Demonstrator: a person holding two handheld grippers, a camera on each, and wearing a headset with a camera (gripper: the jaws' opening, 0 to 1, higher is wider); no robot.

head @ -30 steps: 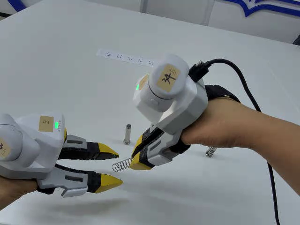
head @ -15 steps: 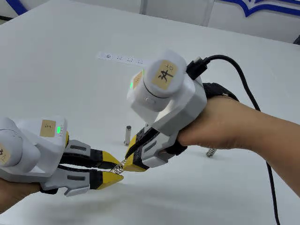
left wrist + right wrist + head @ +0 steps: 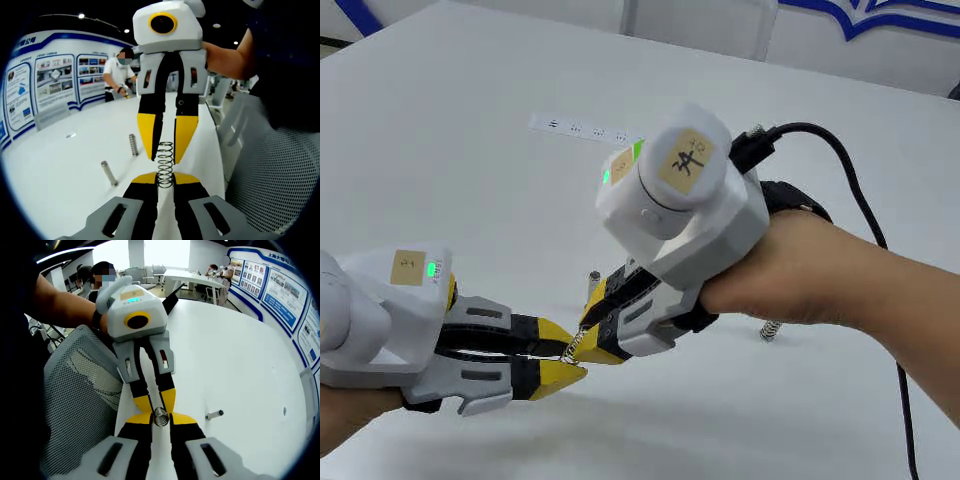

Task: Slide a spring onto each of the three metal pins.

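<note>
At eight o'clock, the left gripper [image 3: 570, 358] pinches one end of a spring [image 3: 572, 347]. The right gripper [image 3: 586, 338], reaching in from three o'clock, pinches the other end. A metal pin [image 3: 593, 281] stands upright on the white table [image 3: 470, 150] at the spring's twelve o'clock.

Bright, even overhead light washes the white table [image 3: 450, 140] almost featureless in the head view, with only faint, soft shadows near the lower edge. Ceiling lamps [image 3: 81, 16] show as small hot spots in the left gripper view, and windows [image 3: 160, 251] blow out white in the right gripper view. Both gripper views bow strongly at the edges, where the wall posters [image 3: 50, 82] curve. The spring [image 3: 165, 164] at the centre is sharp.
</note>
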